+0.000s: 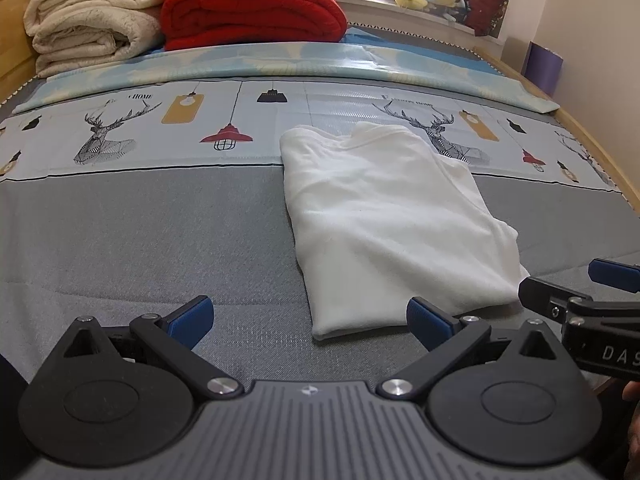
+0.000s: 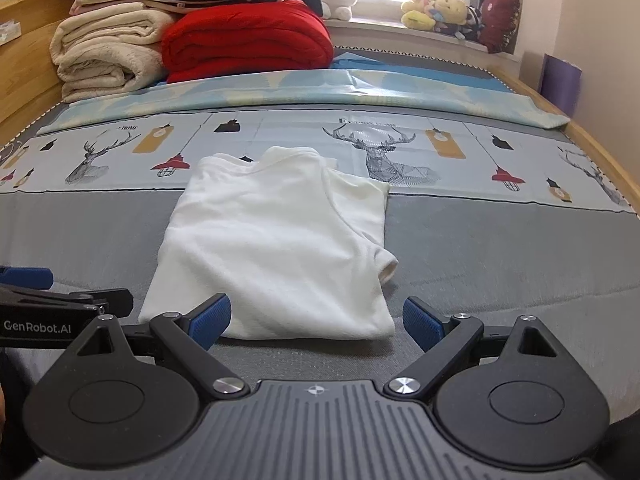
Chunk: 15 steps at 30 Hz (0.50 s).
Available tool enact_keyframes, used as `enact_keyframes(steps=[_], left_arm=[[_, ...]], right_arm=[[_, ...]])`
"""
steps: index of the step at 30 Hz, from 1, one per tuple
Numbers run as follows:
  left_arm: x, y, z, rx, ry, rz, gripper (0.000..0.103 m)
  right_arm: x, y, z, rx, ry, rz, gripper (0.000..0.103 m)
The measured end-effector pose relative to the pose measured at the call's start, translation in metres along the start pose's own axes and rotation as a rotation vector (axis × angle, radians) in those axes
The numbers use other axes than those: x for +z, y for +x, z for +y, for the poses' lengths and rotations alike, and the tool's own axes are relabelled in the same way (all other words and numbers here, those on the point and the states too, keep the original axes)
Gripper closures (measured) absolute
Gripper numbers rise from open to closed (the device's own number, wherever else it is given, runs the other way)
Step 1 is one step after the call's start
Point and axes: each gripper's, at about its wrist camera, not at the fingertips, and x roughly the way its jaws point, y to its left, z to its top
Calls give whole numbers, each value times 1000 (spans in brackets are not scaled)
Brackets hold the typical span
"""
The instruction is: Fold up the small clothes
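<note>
Nearest: left tongs (image 1: 310, 322) spread wide, nothing between the blue pads, hovering low over the grey bed cover (image 1: 140, 240) just short of the near hem. Right tongs (image 2: 316, 320) likewise wide apart and empty, straddling the near edge of the garment; the left pad overlaps the cloth in the right wrist view, but contact cannot be confirmed.

Middle: white t-shirt (image 2: 276, 240) lies on the bed, partly folded lengthwise into a narrow band, hem toward the tongs, collar away. One short sleeve (image 2: 386, 264) pokes out on the right side, cuff curled open.

Far: deer-and-lamp printed sheet (image 2: 400, 148), then a red blanket (image 2: 248, 40) and cream blankets (image 2: 108, 56), with soft toys (image 2: 436, 12) on the sill.

Risks, as judged: pinching only the top layer at the hem would peel the fold apart. The loose sleeve may flop out or bunch when the hem goes over. Uneven lift between the two tongs would skew the fold. A low pad could snag the bed cover.
</note>
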Motion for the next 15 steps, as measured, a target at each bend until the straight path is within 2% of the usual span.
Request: enact_keyframes(steps=[15], left_arm=[[0,-1,-1,-5,1,-1,0]], right_arm=[[0,-2,8,11,-33,-13,10]])
